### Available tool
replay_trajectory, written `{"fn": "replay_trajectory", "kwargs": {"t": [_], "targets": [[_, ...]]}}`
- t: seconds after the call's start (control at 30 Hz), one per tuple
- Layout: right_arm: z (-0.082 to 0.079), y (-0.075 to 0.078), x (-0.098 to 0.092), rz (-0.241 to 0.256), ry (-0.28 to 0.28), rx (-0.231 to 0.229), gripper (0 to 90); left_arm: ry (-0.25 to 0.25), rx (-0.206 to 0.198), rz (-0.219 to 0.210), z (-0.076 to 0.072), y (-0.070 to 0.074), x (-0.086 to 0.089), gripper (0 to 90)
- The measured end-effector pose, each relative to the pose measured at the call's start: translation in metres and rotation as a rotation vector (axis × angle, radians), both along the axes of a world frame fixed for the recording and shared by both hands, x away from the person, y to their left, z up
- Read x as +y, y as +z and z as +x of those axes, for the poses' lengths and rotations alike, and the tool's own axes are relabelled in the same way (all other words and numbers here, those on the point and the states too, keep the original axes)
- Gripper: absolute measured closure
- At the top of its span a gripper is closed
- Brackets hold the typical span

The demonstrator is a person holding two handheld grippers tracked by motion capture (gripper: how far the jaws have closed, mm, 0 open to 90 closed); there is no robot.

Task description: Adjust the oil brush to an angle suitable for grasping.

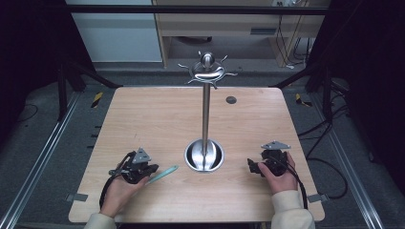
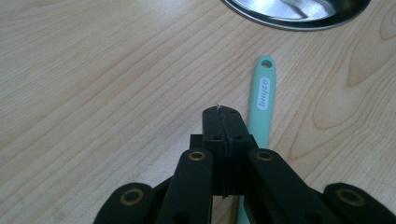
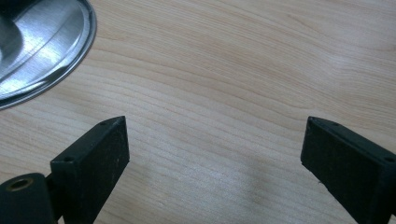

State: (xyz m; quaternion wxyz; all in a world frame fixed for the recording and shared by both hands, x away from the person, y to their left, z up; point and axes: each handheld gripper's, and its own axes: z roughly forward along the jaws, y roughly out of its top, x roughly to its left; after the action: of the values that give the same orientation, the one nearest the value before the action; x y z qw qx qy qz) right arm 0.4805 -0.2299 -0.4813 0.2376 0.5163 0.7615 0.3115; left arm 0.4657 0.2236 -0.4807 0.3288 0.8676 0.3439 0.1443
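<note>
Mint-green utensil (image 1: pixel 163 173) lying flat on the tabletop (image 1: pixel 157 119), just left of the round base (image 1: pixel 216 157) of the steel hook stand (image 1: pixel 206 114), handle end pointing at that base and stopping short of it. In the left gripper view a slim, flat handle (image 2: pixel 261 102) with a white label and a small hanging hole (image 2: pixel 266 63) at the tip nearest the base; working end hidden beneath the gripper, so kind of utensil not to be told.

Probably plastic or silicone: light, fairly stiff along its length, smooth and likely a little slippery across the narrow faces. Lies low on the wood, so little height to pinch; best taken across the width near mid-handle, below the label, leaving the hole free. Likely to pivot between the fingers if gripped too near one end.

Left gripper (image 1: pixel 153 168) low over the tabletop on the side of the utensil away from the base, fingers (image 2: pixel 212 128) pressed together on nothing, the handle running just beside and under them rather than between them.

Right gripper (image 1: pixel 253 166) right of the base, near it, fingers (image 3: pixel 100 149) spread wide over bare wood, rim of the base at the edge of its own view.

Ring of hooks (image 1: pixel 206 71) high atop the pole rising from the base, all bare
</note>
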Motion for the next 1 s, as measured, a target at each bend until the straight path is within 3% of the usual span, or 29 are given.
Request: {"fn": "replay_trajectory", "kwargs": {"t": [0.2,0.5,0.73,0.77,0.83,0.87,0.9,1.0], "targets": [[0.000,0.000,0.001,0.000,0.003,0.006,8.4,-0.030,0.032,0.020,0.000,-0.005,-0.006,89.9],[0.000,0.000,0.001,0.001,0.004,0.005,8.4,-0.039,0.042,0.022,-0.001,-0.006,-0.008,90.0],[0.000,-0.001,0.001,-0.003,0.004,0.003,8.4,-0.075,0.052,0.033,-0.007,-0.005,-0.014,90.0],[0.000,-0.001,0.001,0.000,0.004,0.004,8.4,-0.090,0.042,0.056,-0.008,-0.003,-0.017,90.0],[0.000,-0.001,0.001,-0.004,0.005,0.004,8.4,-0.090,0.035,0.061,-0.009,0.000,-0.018,90.0],[0.000,-0.001,0.001,-0.001,0.006,0.007,8.4,-0.089,0.024,0.060,-0.009,0.004,-0.018,90.0],[0.000,-0.001,0.001,-0.004,0.006,0.005,8.4,-0.089,0.006,0.087,-0.011,0.013,-0.019,89.9],[0.000,-0.001,0.002,-0.005,0.006,0.005,8.4,-0.095,0.004,0.101,-0.012,0.022,-0.017,89.9]]}}
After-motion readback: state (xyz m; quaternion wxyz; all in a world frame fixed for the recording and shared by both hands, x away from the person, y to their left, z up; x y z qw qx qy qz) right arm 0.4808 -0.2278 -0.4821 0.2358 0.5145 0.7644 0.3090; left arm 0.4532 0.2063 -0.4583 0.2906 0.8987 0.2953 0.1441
